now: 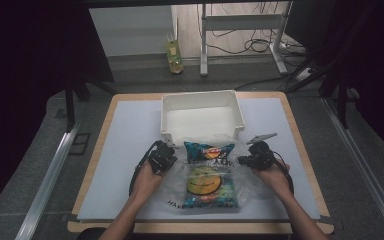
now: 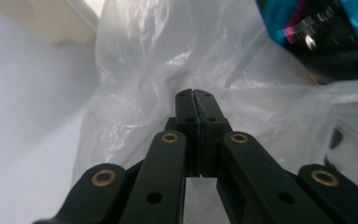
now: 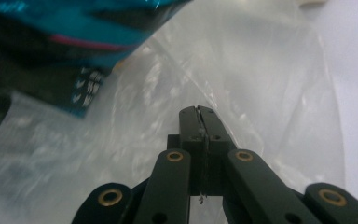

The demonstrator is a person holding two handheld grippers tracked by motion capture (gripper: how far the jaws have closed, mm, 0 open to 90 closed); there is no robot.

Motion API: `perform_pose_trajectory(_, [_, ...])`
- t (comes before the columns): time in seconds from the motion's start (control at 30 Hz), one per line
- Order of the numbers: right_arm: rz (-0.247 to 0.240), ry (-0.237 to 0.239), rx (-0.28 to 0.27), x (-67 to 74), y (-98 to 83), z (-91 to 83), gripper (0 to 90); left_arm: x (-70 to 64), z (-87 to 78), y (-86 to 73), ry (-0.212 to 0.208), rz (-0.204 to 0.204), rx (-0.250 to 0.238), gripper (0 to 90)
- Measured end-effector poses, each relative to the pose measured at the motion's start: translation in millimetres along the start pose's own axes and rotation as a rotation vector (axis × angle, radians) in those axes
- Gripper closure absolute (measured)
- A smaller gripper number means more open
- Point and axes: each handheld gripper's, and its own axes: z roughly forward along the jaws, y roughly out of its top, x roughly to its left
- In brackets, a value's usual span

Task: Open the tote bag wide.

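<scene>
My left gripper is clenched, its two black jaws pressed flat together, and a fold of the clear plastic bag is pinched between them at the bag's left edge. My right gripper is clenched the same way on the bag's right edge, with a thin crease of film caught in the seam between its jaws (I can see it running down the join). From above, my left gripper and right gripper sit on either side of the plastic bag, which lies flat on the pale mat. A blue chip packet lies at the bag's far end, between my two grippers; whether it is tucked into the bag's mouth or resting on top I cannot tell. A second packet with a yellow round print shows through the film, inside the bag and nearer to me. Just beyond the bag's far end stands the white tray, close to the blue packet; whether they touch I cannot tell. The mat under the bag covers a wooden table
</scene>
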Motion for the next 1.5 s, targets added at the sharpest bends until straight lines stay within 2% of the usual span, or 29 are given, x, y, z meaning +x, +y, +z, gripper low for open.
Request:
perform_pose_trajectory(0.2, [-0.022,0.0,0.002,3.9,-12.5,-9.5,88.8,-1.8,-9.6,-14.2,-0.036,0.008,0.007,89.2])
perform_pose_trajectory(0.27, [-0.03,-0.004,0.008,6.6,-20.3,-16.2,88.9,-1.8,-15.0,-23.6,-0.054,0.002,0.006,89.2])
perform_pose_trajectory(0.5, [-0.046,-0.008,0.019,13.5,-39.7,-32.1,88.9,-6.8,-28.4,-45.2,-0.075,0.006,0.004,89.2])
perform_pose_trajectory(0.7, [-0.055,0.002,0.026,21.0,-53.7,-42.5,89.0,-16.8,-36.9,-56.8,-0.084,0.028,0.013,89.2])
perform_pose_trajectory(0.8, [-0.065,0.011,0.037,27.4,-62.7,-49.6,88.9,-17.8,-43.2,-64.7,-0.125,0.014,0.001,89.1])
perform_pose_trajectory(0.87, [-0.066,0.012,0.041,28.4,-63.5,-50.8,88.9,-16.0,-46.0,-64.3,-0.132,0.018,-0.018,88.9])
perform_pose_trajectory(0.9, [-0.069,0.021,0.029,29.6,-62.5,-52.6,88.9,-14.0,-49.4,-62.1,-0.132,0.009,-0.033,87.4])
perform_pose_trajectory(0.93, [-0.064,0.033,0.014,30.0,-60.3,-54.2,88.8,-9.2,-58.6,-55.2,-0.157,0.004,-0.068,86.9])
perform_pose_trajectory(1.0, [-0.071,0.04,-0.007,31.5,-52.6,-58.7,88.9,-5.5,-68.5,-47.5,-0.192,-0.009,-0.106,86.2])
perform_pose_trajectory(1.03, [-0.071,0.04,-0.007,31.5,-52.6,-58.7,88.9,-5.5,-68.5,-47.5,-0.192,-0.009,-0.106,86.3])
perform_pose_trajectory(1.1, [-0.087,0.055,-0.04,34.1,-36.7,-66.7,88.8,0.3,-82.1,-34.3,-0.192,0.011,-0.13,86.6])
perform_pose_trajectory(1.2, [-0.114,0.036,-0.07,35.2,-18.2,-70.1,88.8,6.2,-89.3,-17.9,-0.174,0.022,-0.155,87.4])
perform_pose_trajectory(1.27, [-0.119,0.029,-0.09,33.7,-5.0,-68.5,88.8,8.6,-88.4,-5.6,-0.173,0.019,-0.172,87.8])
perform_pose_trajectory(1.33, [-0.12,0.016,-0.104,31.8,8.2,-63.7,88.8,8.9,-82.2,6.1,-0.151,0.025,-0.172,87.8])
perform_pose_trajectory(1.43, [-0.124,-0.001,-0.111,28.7,20.4,-56.2,88.8,8.6,-71.7,15.8,-0.155,0.029,-0.158,87.8])
perform_pose_trajectory(1.47, [-0.123,-0.005,-0.11,26.7,25.7,-51.7,88.8,7.9,-65.9,19.8,-0.143,0.028,-0.149,87.8])
perform_pose_trajectory(1.5, [-0.121,-0.026,-0.095,22.1,34.0,-41.9,88.8,6.8,-53.2,26.3,-0.088,0.038,-0.117,87.8])
